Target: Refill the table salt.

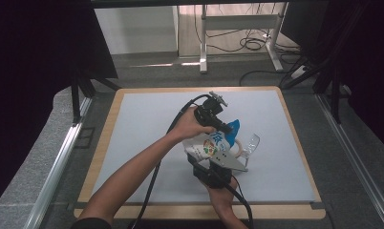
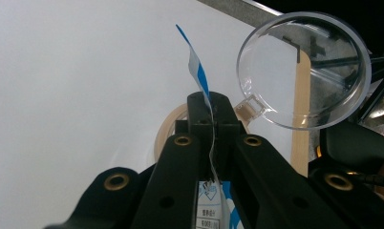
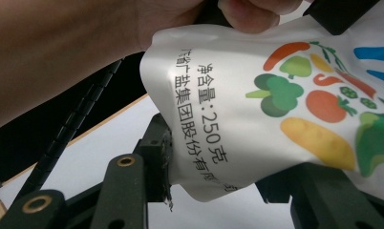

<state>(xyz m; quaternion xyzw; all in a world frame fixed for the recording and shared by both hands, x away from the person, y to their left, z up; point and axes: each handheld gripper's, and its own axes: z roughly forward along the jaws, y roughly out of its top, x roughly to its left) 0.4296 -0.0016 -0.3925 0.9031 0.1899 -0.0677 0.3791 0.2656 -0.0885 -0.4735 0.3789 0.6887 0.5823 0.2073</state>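
A white pouch (image 1: 210, 144) printed with vegetables and Chinese text is held above the grey table mat (image 1: 133, 143), near its middle, between both grippers. Its contents cannot be seen — the pouch looks plump in the right gripper view (image 3: 276, 109), nothing more can be told. Just beside it, to the right, a clear round jar (image 1: 250, 144) is seen lying tilted, with a hinged clear lid (image 2: 304, 69) swung open; it looks empty through the plastic. A tan ring (image 1: 239, 149), apparently the jar's mouth, is seen right below the pouch's blue top.

Left gripper (image 1: 223, 126): jaws are closed tight on the thin blue-and-white top edge of the pouch (image 2: 199, 78), which is seen standing up out of the pinch point and curling left. The strip is clamped flat between the fingertips (image 2: 223, 112), with the printed body of the pouch hanging below between the black arms.

Right gripper (image 1: 214, 162): jaws are set part-way apart and are pressed on the pouch's lower end from both sides. The left pad (image 3: 159, 162) is seen dug into the bottom seam corner; the other jaw is pressed against the far side under the vegetable print. The bag bulges up between them. The person's left hand (image 1: 192, 126) is wrapped around the left gripper's body, right above the pouch.
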